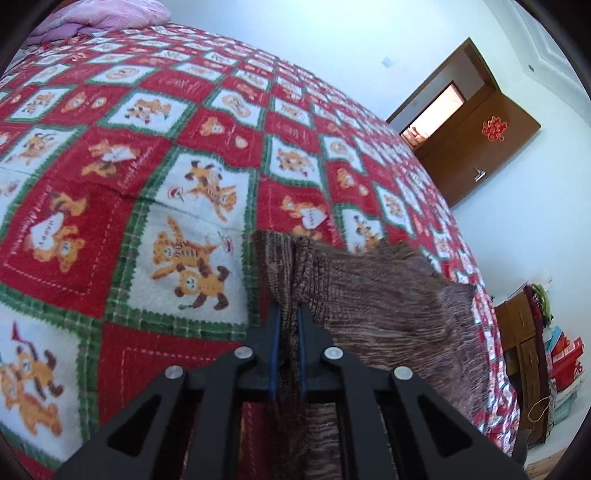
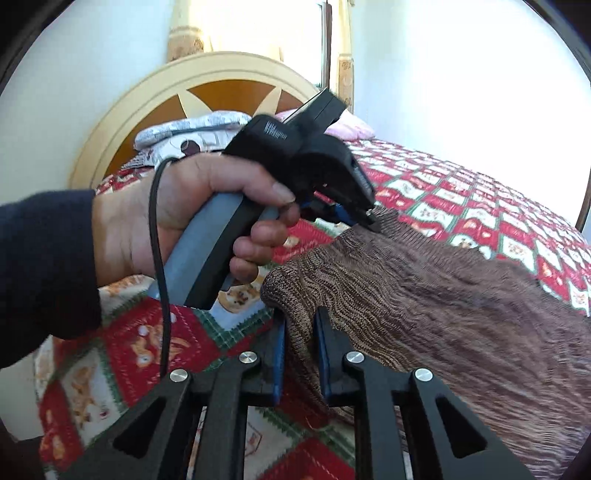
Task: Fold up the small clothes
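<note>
A brown knitted garment (image 1: pixel 369 291) hangs lifted over the red patterned bedspread (image 1: pixel 129 155). My left gripper (image 1: pixel 288 314) is shut on one edge of it, cloth pinched between the blue pads. My right gripper (image 2: pixel 301 321) is shut on another edge of the same brown knitted garment (image 2: pixel 424 295), which stretches away to the right. In the right wrist view the left gripper (image 2: pixel 371 221) shows in the person's hand (image 2: pixel 192 214), its tips biting the garment's far edge.
The bedspread (image 2: pixel 461 192) covers a bed with a round headboard (image 2: pixel 229 88) and pillows (image 2: pixel 192 129). A pink quilt (image 1: pixel 99 18) lies at the far end. An open wooden door (image 1: pixel 476 125) and a cabinet with clutter (image 1: pixel 532 350) stand beyond the bed.
</note>
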Demonstrator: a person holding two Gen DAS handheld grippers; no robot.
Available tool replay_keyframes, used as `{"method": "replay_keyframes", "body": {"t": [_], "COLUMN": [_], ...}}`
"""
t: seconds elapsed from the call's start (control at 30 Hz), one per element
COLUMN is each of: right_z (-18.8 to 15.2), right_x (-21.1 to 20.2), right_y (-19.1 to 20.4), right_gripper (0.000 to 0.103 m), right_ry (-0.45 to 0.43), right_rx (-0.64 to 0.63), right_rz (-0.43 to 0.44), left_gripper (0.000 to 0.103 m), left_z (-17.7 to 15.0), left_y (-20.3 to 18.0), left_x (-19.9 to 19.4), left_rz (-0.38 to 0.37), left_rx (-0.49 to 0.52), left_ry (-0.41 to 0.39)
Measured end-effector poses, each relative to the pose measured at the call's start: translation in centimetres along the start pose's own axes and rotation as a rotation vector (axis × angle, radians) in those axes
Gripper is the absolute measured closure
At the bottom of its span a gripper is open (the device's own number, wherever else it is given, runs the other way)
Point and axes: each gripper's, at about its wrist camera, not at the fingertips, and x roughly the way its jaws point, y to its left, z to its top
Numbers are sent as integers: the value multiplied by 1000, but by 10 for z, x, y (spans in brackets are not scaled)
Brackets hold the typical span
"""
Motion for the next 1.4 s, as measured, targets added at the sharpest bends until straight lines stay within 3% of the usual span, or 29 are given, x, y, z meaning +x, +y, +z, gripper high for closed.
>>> {"method": "replay_keyframes", "body": {"t": [0.23, 0.4, 0.57, 0.83, 1.13, 1.4], "right_z": [2, -1, -6, -22, -52, -99], "right_x": [-25, -52, -85, -131, -154, -167], "right_y": [-47, -88, -115, -151, -192, -234], "right_gripper": [89, 89, 89, 90, 93, 95], "right_ry": [-14, -71, -126, -150, -129, -64], "right_rx": [206, 367, 428, 491, 583, 737], "right_rz": [75, 117, 109, 76, 42, 23], "left_gripper": [95, 95, 95, 95, 95, 95], "left_z": [3, 9, 18, 22, 18, 3], "left_y": [-4, -33, -82, -148, -199, -249], "left_x": [-8, -20, -24, -8, 22, 58], "left_rz": [-57, -137, -193, -264, -266, -252], "left_rx": [-114, -147, -94, -3, 68, 173], "left_ry": [-41, -114, -149, -130, -76, -6]}}
